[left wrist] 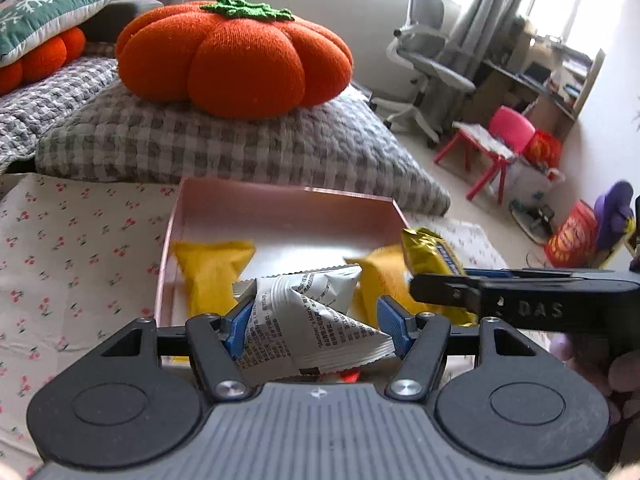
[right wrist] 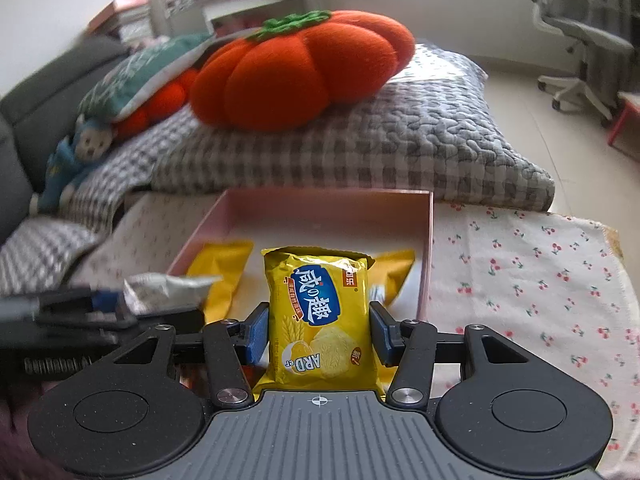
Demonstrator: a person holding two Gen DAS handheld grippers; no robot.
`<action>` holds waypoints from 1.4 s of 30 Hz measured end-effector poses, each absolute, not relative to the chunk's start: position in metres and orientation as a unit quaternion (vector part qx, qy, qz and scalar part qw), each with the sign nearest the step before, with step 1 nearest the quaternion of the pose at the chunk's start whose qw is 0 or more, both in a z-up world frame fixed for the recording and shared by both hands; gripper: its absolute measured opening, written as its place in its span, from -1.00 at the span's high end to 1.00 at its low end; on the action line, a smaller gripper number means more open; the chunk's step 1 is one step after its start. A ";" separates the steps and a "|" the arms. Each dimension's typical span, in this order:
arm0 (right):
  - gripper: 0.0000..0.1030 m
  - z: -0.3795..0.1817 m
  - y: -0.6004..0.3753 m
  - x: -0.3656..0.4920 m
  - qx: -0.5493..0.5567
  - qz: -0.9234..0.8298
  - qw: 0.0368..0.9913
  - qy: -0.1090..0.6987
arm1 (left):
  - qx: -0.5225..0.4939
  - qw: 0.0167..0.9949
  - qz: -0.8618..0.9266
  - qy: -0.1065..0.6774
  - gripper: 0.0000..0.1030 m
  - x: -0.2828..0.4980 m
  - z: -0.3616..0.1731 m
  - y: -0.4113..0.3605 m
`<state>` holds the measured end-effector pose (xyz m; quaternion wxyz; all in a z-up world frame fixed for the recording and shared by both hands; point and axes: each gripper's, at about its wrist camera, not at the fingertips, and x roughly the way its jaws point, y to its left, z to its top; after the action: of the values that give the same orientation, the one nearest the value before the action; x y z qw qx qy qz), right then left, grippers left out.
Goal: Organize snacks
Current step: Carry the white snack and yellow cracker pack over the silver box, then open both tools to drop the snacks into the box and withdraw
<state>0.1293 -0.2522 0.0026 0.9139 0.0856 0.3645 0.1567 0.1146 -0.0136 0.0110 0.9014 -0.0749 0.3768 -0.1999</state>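
A pink open box sits on a cherry-print cloth, with two yellow snack packets inside; it also shows in the right wrist view. My left gripper is shut on a white snack packet, held at the box's near edge. My right gripper is shut on a yellow cracker packet, held upright over the box's near edge. In the left wrist view the right gripper comes in from the right with that yellow packet. In the right wrist view the white packet shows at the left.
The cherry-print cloth covers the surface around the box. Behind the box lie a grey checked cushion and an orange pumpkin pillow. An office chair and a red child's chair stand on the floor to the right.
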 end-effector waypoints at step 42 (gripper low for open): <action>-0.33 -0.013 -0.248 0.173 0.145 0.098 0.920 0.350 | -0.050 0.902 -0.218 0.370 -0.67 0.133 -0.010 -0.032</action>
<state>0.1725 -0.2483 -0.0133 0.9202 0.1452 0.3501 0.0981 0.1328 -0.0324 -0.0100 0.9017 -0.0502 0.3700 -0.2182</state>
